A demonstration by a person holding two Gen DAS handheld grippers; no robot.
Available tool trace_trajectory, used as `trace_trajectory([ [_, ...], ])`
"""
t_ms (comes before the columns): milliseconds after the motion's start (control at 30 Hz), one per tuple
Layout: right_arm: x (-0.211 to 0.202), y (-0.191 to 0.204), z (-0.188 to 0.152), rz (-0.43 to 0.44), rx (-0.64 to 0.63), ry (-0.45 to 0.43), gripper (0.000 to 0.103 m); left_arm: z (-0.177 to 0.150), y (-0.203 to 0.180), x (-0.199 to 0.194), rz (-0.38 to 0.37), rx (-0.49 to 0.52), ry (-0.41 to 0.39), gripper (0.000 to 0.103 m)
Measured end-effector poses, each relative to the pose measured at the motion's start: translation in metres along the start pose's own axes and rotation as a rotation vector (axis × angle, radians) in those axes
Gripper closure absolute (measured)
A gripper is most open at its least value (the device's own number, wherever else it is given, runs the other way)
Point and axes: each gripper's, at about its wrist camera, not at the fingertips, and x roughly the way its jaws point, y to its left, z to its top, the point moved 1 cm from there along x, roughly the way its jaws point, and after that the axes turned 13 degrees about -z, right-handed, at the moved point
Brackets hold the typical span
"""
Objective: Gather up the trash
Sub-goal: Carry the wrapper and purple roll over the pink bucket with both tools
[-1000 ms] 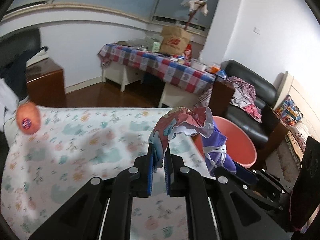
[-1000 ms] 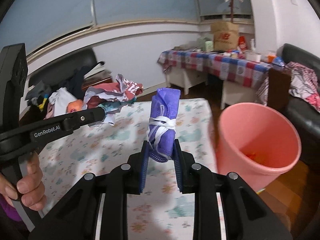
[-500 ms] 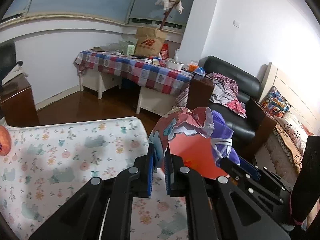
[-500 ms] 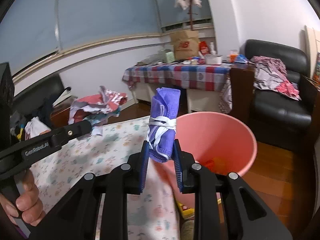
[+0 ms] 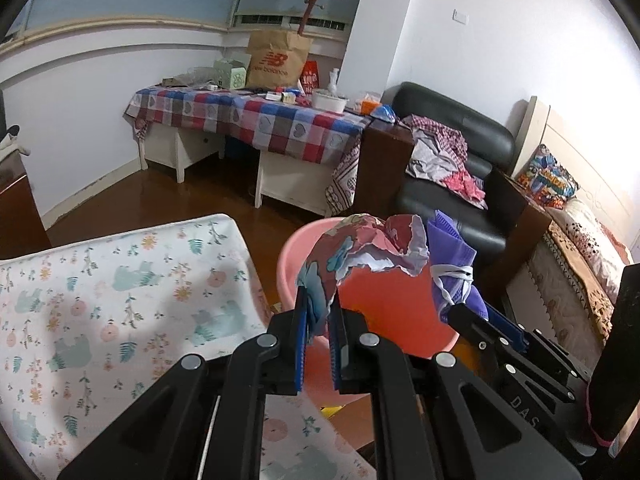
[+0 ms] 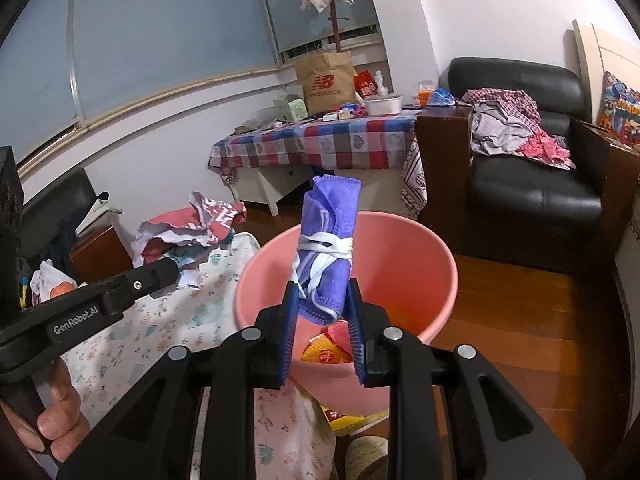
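Observation:
My left gripper (image 5: 319, 308) is shut on a crumpled red and blue printed wrapper (image 5: 360, 248), held above the near rim of the pink bin (image 5: 290, 260). The right gripper (image 6: 322, 300) is shut on a purple face mask (image 6: 330, 236) rolled up and tied with its white straps, hanging over the mouth of the pink bin (image 6: 416, 240). In the right wrist view the left gripper (image 6: 168, 270) reaches in from the left with the wrapper (image 6: 192, 228), a hand (image 6: 56, 436) on its handle. The mask (image 5: 452, 276) shows at right in the left wrist view. Orange and yellow packets (image 6: 330, 350) lie inside the bin.
A table with a floral cloth (image 5: 120, 280) ends just left of the bin. Behind stand a checked-cloth table (image 5: 256, 120) with a brown paper bag (image 5: 276, 60), a black sofa (image 6: 532, 184) with clothes, and wooden floor (image 6: 540, 312). A yellow packet (image 6: 348, 420) lies below the bin.
Both grippers have swung right from over the floral table to the pink bin, each still gripping its piece of trash. The bin now fills the middle of both views.

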Motion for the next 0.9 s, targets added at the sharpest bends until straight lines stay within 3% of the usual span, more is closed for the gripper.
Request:
trace_trajectory([
  [467,0.02,-0.009,0.002,-0.026,-0.008,0.022,0.079,0.0,-0.01,0.053,0.027,0.033,0.07,0.094],
  [900,0.048,-0.018,-0.004,-0.032,0.002,0.107,0.079,-0.005,-0.007,0.085,0.04,0.03,0.141,0.094],
])
